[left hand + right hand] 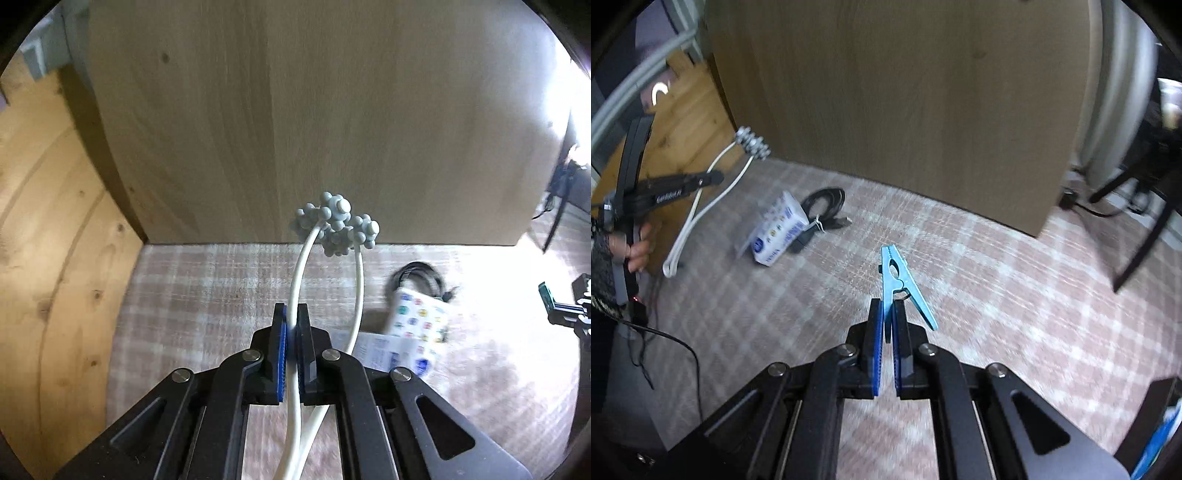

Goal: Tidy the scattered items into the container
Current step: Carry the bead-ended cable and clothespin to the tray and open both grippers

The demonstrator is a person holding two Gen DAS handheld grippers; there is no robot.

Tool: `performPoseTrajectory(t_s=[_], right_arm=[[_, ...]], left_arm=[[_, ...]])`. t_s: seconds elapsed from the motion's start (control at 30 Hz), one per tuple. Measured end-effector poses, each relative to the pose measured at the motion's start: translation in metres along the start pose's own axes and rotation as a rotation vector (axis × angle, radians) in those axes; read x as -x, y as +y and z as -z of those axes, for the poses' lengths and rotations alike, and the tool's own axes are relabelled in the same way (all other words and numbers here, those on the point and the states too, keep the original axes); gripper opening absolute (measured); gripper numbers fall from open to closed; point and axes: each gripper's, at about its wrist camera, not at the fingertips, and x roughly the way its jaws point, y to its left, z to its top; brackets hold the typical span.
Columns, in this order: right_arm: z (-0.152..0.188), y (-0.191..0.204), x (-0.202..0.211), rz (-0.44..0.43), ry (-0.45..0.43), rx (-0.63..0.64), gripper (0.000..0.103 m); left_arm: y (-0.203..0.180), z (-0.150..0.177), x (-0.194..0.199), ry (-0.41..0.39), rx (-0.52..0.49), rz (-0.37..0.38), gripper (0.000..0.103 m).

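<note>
The left gripper (291,325) is clamped on one strand of a white looped cord (301,273), whose knobbly grey head (338,223) rides above the fingers at 12 o'clock against a wooden panel (295,110). The right gripper (889,317) is pinched tight on one leg of a blue clothespin (899,280), lifted clear of the checked cloth (997,295).

Both items appear picked up, so the carry to the container seems the step in hand; the next move calls for finding that container and releasing over it.

Left on the cloth, at 10 o'clock in the right view, are a printed pack (777,232) and, touching it, a coiled black cable (825,205).

No container can be identified in either view. A blue-and-white object is cut off at 5 o'clock in the right view, motion blur softens the cloth, and glare washes out the left view at 2 o'clock.
</note>
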Motion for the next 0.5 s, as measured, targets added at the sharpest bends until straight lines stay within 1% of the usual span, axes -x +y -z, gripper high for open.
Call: performPoseTrajectory(t_s=[0.1,0.17,0.23,0.3,0.4,0.5], right_arm=[[0.013,-0.007,0.032,-0.003,-0.055,-0.038,0.005],[0.026,-0.012,0.056,0.015,-0.088,-0.061,0.005],[0.047,-0.024,0.088,0.039,-0.119,-0.099,0.005],[0.068,-0.037,0.113,0.062,-0.138,-0.131,0.005],[0.100,-0.064,0.145,0.126,-0.166,-0.195,0.005],[0.137,-0.099,0.182,0.196,-0.187,-0.277,0.005]], left_arm=[[-0.019,-0.012,0.017,-0.041,-0.011,0.034,0.003],[-0.037,-0.010,0.049,-0.074,-0.029,0.059,0.003],[-0.059,-0.010,0.072,-0.103,-0.050,0.101,0.003],[-0.091,-0.006,0.091,-0.124,-0.080,0.163,0.003],[-0.143,0.000,0.114,-0.141,-0.133,0.245,0.004],[-0.195,0.003,0.124,-0.144,-0.179,0.343,0.003]])
